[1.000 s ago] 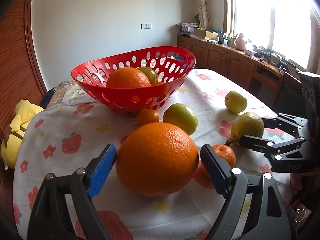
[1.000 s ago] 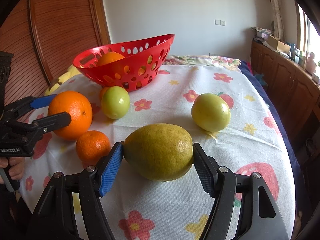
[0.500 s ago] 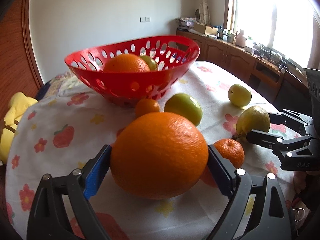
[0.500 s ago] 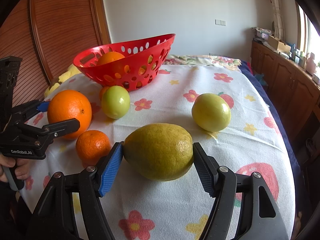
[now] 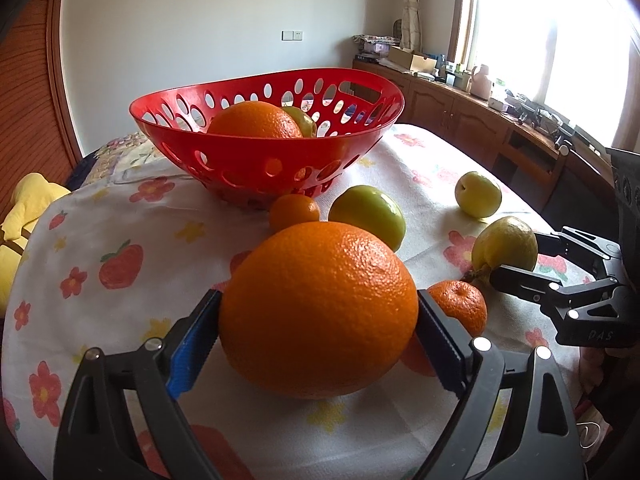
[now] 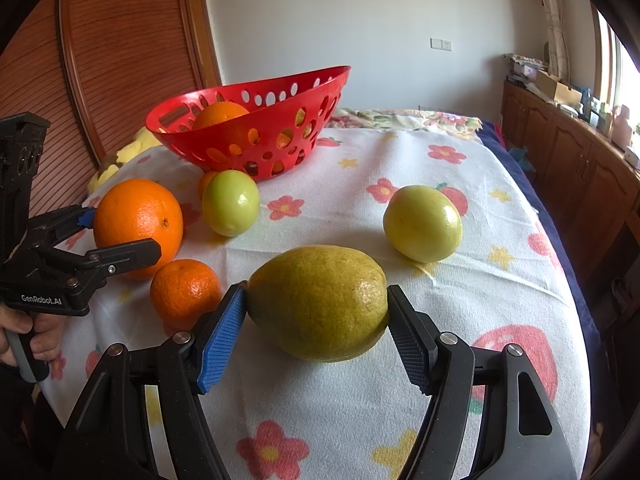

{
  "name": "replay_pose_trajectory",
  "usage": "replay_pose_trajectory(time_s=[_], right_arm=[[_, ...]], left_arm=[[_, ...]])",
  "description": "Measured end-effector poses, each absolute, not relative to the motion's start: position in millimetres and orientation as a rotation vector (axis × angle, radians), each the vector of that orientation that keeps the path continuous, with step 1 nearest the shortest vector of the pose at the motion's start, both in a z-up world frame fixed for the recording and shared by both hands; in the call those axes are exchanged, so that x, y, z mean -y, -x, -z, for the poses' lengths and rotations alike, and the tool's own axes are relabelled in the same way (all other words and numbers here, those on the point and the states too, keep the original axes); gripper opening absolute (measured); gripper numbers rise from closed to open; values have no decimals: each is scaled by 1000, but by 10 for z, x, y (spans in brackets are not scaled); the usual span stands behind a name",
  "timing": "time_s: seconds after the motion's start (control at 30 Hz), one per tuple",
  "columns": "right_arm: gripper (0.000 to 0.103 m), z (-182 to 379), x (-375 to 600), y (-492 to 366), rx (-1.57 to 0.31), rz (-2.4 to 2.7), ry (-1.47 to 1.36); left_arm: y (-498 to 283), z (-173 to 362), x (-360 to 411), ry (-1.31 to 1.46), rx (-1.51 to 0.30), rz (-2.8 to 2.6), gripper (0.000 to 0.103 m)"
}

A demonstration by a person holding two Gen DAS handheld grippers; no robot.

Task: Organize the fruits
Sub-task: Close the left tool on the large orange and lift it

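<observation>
The left tongs (image 5: 318,338) are standing spread wide around the big orange (image 5: 318,320), the blue pad touching its left side and the dark pad touching its right; the jaws have just been opening, with the orange between them. The orange is sitting on the cloth-covered counter (image 5: 120,220), in front of the red basket (image 5: 256,156). A person's hand (image 6: 30,332) is gripping the handle of those tongs.

Just right of the big orange, a mandarin (image 5: 460,304) is lying on the cloth, and a green fruit (image 5: 368,216) is lying between the orange and the basket, beside another small mandarin (image 5: 294,212).

Further right, well in front of the basket, the right tongs (image 6: 318,328) are pinching the yellow-green pear (image 6: 318,300), both pads pressing on its ends at roughly half spread. The pear is resting on the cloth.

A pale yellow fruit (image 6: 422,228) is lying right of the basket, apart from both tongs. Inside the basket another orange (image 5: 256,120) is sitting.
</observation>
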State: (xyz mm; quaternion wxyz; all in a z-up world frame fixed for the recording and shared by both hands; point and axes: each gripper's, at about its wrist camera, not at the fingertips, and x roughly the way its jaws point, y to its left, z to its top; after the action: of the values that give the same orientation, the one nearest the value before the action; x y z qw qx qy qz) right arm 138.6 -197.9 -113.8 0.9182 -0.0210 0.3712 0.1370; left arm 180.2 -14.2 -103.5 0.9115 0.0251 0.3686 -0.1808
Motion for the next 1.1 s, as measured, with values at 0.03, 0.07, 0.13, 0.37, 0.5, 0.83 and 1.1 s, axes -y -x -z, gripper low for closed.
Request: replay_pose_trajectory(time_s=[0.03,0.07,0.13,0.37,0.5,0.83,1.1], right_arm=[[73,1142,1984,-1388,-766,-280,41],[73,1146,1981,-1390,-767,-280,41],[73,1150,1980,-1386,-767,-280,43],[73,1150,1982,-1389,-767,-280,42],[73,1153,1980,-1397,-772,-279,40],[73,1157,1990,-1401,-773,-279,41],[73,1160,1992,-1401,-773,-279,40]], left_arm=[[-1801,1034,143,-51,-760,373,93],[-1799,1034,142,-50,-760,373,93],[-1794,1031,143,-50,-759,374,93],[-1786,1025,129,-39,-761,377,91],[-1777,1018,105,-28,-767,379,91],[-1655,940,-55,7,-755,380,90],[-1600,796,-107,17,-711,383,90]])
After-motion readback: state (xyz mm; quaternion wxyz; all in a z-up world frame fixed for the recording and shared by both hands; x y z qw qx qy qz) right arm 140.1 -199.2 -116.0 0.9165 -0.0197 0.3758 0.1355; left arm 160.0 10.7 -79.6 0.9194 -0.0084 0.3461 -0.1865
